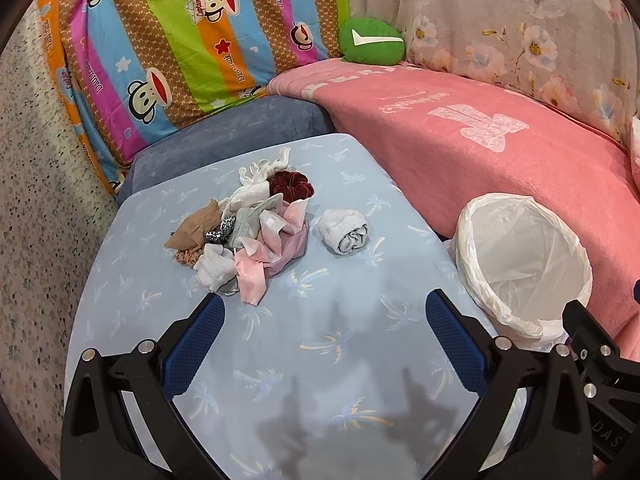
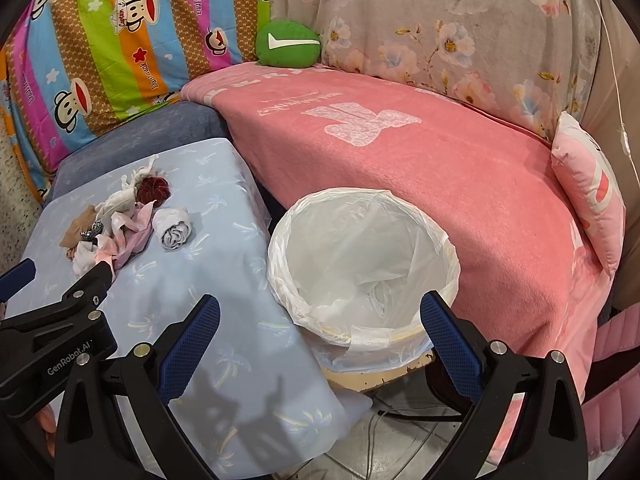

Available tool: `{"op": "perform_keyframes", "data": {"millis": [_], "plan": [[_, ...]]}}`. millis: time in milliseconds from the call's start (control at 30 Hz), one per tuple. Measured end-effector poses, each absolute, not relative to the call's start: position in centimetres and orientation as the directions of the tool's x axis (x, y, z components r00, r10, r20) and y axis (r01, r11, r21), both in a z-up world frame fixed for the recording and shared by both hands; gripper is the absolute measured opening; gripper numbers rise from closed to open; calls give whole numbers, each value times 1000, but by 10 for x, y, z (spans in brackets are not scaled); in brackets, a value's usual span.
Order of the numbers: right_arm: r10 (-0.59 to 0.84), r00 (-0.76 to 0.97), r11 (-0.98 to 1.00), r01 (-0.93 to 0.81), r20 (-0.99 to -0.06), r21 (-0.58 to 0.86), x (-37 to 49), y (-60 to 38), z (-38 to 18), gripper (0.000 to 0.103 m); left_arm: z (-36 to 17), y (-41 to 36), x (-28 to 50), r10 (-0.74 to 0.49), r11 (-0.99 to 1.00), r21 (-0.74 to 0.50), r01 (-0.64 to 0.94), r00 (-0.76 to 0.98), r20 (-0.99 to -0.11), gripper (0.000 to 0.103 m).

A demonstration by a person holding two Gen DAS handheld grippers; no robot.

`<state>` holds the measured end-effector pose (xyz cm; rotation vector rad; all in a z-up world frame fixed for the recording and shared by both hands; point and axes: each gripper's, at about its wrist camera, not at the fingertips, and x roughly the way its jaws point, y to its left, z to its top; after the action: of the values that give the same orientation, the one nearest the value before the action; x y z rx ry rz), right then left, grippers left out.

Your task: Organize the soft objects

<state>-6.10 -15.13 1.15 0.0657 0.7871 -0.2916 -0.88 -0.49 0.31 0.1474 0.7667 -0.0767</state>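
Both tongs are hanging wide open and empty: the left tongs (image 1: 324,360) just short of the pile (image 1: 244,228) ahead, the rolled towel (image 1: 346,230) lying just right of it. These bits are looking light, limp and slippery, so pinching a bunched fold should work best. The lined bin (image 2: 360,268) is sitting right ahead of the right tongs (image 2: 320,356), seemingly holding only its liner.

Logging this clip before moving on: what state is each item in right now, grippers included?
Left gripper: open, empty, above the table.
Right gripper: open, empty, near the bin.
White plastic-lined round bin: upright, open, nothing but the liner visible inside.
Mixed pile of small soft fabric items: heaped, unsorted.
Rolled white cloth: rolled up, lying beside the pile.
Dark red scrunchie: at the pile's far edge.
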Motion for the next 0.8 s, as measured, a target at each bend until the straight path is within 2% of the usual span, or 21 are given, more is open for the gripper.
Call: {"op": "perform_keyframes", "data": {"millis": [800], "plan": [[-238,667,957,284,-706,-55,-60,-150,12,98,5,-5,-7,-17,986,106,126,719,-695,96]]}}
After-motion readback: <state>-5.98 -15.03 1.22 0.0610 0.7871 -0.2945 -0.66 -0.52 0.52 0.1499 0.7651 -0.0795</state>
